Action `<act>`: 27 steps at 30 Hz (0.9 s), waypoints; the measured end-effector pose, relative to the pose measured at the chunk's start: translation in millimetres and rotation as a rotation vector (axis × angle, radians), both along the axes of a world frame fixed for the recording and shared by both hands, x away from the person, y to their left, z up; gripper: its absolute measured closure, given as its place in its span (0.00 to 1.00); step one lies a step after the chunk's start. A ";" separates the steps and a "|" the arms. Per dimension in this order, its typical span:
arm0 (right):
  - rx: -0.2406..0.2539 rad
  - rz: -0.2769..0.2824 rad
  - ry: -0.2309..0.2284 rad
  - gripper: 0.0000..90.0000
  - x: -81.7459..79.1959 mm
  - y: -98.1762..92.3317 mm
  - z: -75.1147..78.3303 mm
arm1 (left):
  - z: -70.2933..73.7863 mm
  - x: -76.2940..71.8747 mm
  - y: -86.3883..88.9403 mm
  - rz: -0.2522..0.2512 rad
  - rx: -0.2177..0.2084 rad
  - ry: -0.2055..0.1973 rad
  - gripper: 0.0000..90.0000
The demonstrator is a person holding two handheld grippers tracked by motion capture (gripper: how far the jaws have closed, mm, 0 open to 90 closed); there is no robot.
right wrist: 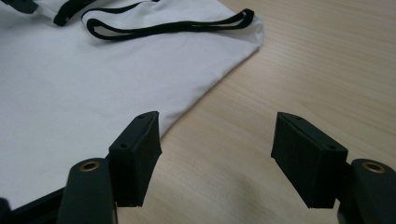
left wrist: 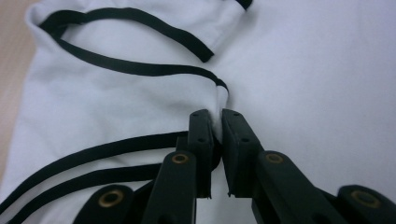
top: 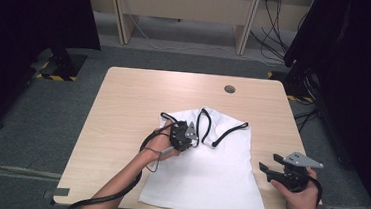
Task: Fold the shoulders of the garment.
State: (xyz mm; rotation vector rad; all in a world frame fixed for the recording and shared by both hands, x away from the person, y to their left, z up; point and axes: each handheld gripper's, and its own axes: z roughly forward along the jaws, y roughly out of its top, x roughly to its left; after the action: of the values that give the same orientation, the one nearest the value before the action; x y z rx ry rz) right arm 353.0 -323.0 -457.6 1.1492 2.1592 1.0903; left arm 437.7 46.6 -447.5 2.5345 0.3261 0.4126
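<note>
White black-trimmed fabric garment (top: 208, 166) lies flat on your light wooden desk (top: 123, 109). Left claw (left wrist: 216, 126) pinches its trimmed edge between nearly closed jaws. Right claw (right wrist: 215, 140) stands wide, empty, garment hem just left. Lift slowly, keeping the fold gathered.

I see smooth white cloth on the shirt (left wrist: 116, 102) with matt black trim, a pale wood-grain desk (right wrist: 327, 70), and matt black plastic on my right gripper (right wrist: 217, 156).
</note>
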 end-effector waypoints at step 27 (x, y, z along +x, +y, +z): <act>-0.221 0.352 0.138 0.87 87.1 158.8 -2.1 | -5.3 16.2 -10.3 0.009 -0.006 0.013 0.90</act>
State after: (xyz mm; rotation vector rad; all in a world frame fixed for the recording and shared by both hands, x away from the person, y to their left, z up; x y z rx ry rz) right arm 440.0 -164.2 -459.7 0.7851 2.5842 0.8981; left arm 453.9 36.2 -452.8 2.5312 0.3428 0.3984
